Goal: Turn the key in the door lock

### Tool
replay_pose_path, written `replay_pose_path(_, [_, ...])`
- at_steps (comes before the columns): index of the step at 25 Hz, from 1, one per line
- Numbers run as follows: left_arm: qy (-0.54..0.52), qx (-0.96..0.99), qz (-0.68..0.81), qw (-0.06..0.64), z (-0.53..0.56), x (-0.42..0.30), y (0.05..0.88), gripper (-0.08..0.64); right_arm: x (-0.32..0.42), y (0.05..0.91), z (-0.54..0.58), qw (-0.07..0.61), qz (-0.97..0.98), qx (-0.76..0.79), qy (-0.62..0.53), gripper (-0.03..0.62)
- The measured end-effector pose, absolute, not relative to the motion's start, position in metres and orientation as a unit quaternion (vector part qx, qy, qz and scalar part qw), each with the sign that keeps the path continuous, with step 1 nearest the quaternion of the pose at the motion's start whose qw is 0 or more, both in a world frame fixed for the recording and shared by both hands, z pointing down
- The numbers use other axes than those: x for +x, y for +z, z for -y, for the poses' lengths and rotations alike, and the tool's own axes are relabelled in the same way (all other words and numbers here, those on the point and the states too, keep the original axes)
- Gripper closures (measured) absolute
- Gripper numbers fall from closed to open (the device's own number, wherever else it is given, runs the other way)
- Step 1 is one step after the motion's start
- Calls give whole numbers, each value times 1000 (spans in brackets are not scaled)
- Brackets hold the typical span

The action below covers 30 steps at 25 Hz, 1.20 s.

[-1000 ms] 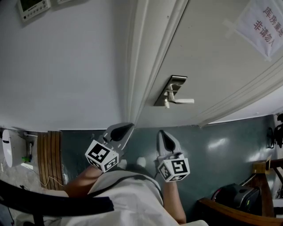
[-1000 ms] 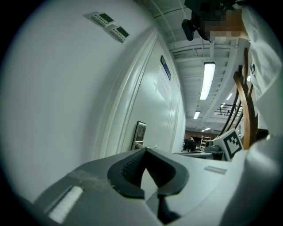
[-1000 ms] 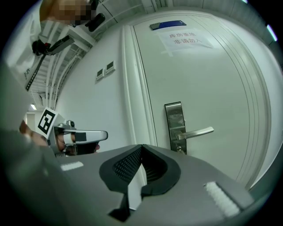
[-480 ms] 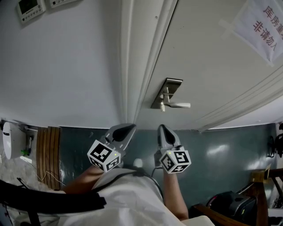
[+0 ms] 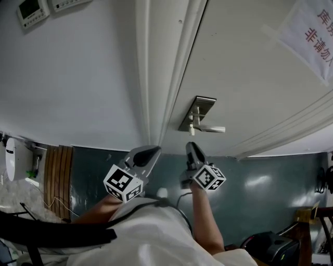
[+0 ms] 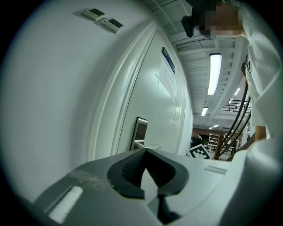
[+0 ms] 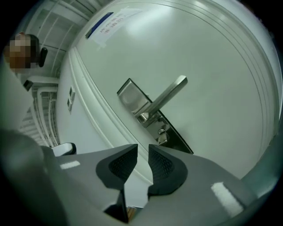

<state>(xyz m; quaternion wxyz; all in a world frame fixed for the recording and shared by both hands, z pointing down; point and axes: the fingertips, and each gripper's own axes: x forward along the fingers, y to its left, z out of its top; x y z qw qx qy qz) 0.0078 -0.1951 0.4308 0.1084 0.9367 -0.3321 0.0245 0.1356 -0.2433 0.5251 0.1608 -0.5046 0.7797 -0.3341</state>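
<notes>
A white door (image 5: 250,72) carries a steel lock plate (image 5: 198,113) with a lever handle (image 5: 212,129). A small key (image 7: 162,135) sticks out of the plate (image 7: 152,115) just below the lever (image 7: 167,94). My right gripper (image 5: 192,149) points at the door a short way under the lock. Its jaws (image 7: 142,151) are opening, a narrow gap shows, and nothing is between them. My left gripper (image 5: 151,152) hangs beside it near the door frame, with its jaws (image 6: 145,151) shut and empty. The left gripper view shows the plate (image 6: 140,129) edge-on.
The door frame (image 5: 156,78) runs up between the grippers. Two wall panels (image 5: 30,10) sit at the top left, and a paper notice (image 5: 317,36) hangs on the door. Wooden slats (image 5: 57,176) and a dark bag (image 5: 265,247) stand on the teal floor.
My right gripper has rolled, its marker cube turning, and shifted slightly towards the door. The left gripper has barely moved.
</notes>
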Motion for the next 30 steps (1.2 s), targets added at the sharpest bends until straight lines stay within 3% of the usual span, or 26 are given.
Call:
replay_pose_path(5, [29,933,342,104,200,8,429,557,142,543,257,186,-763,-489,-380,449])
replay_pose_path(14, [39,928,355,104,196,11,436,557,154,555,280,254,-728,-462,-438,394])
replay_pose_path(24, [36,917,384,104,192,0,439,557,154,556,304,335,-702,-396,-487,394])
replay_pose_path(30, [32,910,398,107,190,-12,439,557,154,561,308,343,-692,-399,-494,511])
